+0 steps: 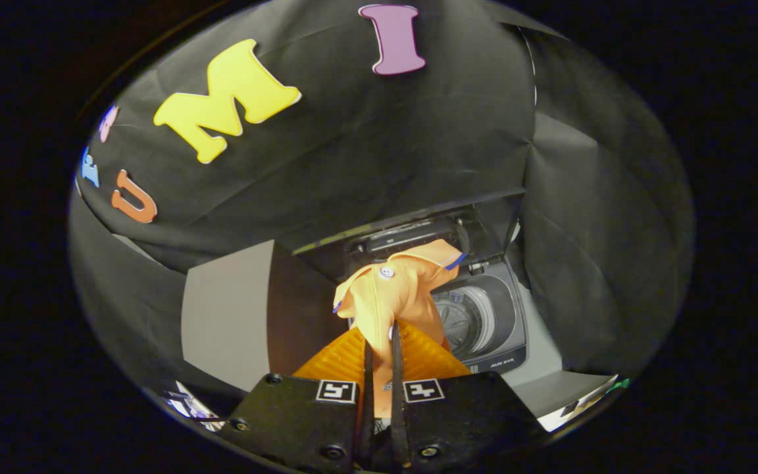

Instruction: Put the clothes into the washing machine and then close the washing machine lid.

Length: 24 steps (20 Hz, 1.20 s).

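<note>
An orange shirt [395,293] with a white button and blue trim hangs bunched up from my gripper [381,332], whose two fingers are pressed together on its cloth. Just beyond the shirt stands a grey top-loading washing machine [507,309]. Its lid [418,220] is raised upright at the back. The round steel drum [464,319] shows to the right of the shirt, partly hidden by it. The shirt hangs in front of the machine's opening, level with its near-left rim.
Black cloth walls close the booth behind and to the right of the machine. A pale grey panel [224,322] stands to the left of it. Bits of printed paper [185,401] lie low at the left and right.
</note>
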{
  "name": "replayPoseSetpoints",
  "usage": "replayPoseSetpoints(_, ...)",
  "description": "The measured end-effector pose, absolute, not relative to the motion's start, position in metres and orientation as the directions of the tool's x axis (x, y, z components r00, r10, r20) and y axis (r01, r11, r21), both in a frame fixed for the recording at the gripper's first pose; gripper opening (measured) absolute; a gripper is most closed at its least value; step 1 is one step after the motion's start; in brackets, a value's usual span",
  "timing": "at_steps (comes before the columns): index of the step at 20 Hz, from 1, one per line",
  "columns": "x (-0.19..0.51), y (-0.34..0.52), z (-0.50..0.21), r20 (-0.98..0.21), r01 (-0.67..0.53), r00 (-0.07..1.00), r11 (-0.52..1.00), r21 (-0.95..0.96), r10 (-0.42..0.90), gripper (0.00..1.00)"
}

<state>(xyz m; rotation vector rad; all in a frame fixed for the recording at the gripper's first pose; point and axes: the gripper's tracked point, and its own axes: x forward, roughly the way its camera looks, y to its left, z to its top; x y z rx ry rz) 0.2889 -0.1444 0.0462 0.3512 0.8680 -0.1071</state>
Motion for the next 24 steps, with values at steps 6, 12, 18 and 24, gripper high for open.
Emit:
replayPoseSetpoints(6, 0.301, -0.157, -0.017, -0.807, 0.242, 0.589, 0.944, 0.226, 0.041, 0.13)
replayPoseSetpoints(12, 0.323, -0.177, -0.063, -0.827, 0.268, 0.561, 0.953, 0.139, -0.036, 0.13)
replayPoseSetpoints(18, 0.344, -0.181, -0.067, -0.807, 0.264, 0.588, 0.957, 0.123, -0.058, 0.14)
replayPoseSetpoints(24, 0.354, -0.177, -0.057, -0.788, 0.231, 0.612, 0.968, 0.099, -0.066, 0.14)
